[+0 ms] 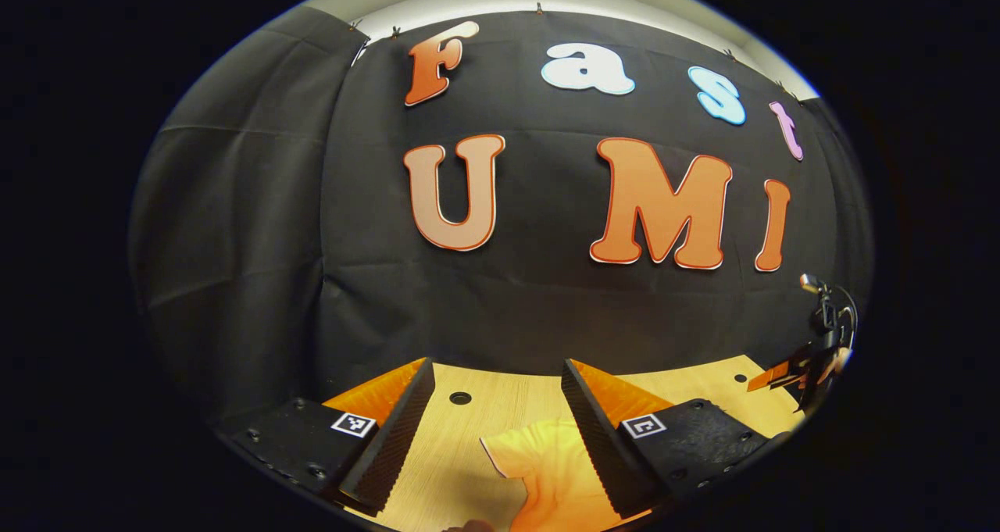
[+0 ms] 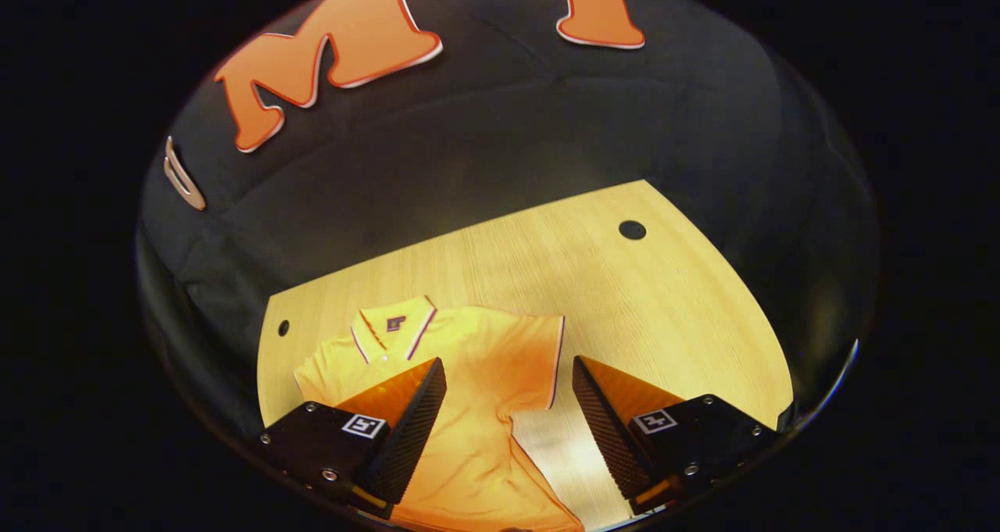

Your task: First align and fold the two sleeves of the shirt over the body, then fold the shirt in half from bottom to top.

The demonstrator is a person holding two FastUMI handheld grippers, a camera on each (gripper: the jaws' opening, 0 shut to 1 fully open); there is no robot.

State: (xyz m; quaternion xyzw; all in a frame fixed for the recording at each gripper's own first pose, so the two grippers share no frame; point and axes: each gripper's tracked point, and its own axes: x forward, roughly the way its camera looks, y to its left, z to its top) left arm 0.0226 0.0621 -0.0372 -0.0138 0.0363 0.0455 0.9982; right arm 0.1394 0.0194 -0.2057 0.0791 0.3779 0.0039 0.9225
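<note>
Right gripper view, right hand-held gripper (image 2: 508, 403) spread above orange shirt (image 2: 469, 376) on table (image 2: 625, 305); left hand-held gripper (image 1: 496, 415) spread likewise

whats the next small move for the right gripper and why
Probably lower the right gripper, jaws open, onto the sleeve lying unfolded just ahead on the table and pinch its hem; the polo shirt is flat, neither sleeve folded yet.

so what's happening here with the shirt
A person holds a two-finger tool in each hand over a light wooden table. An orange polo shirt with a striped collar lies flat on it, and the one sleeve in view is still spread out, unfolded. The right tool hovers open above that sleeve; the left tool is also open, holding nothing.
</note>
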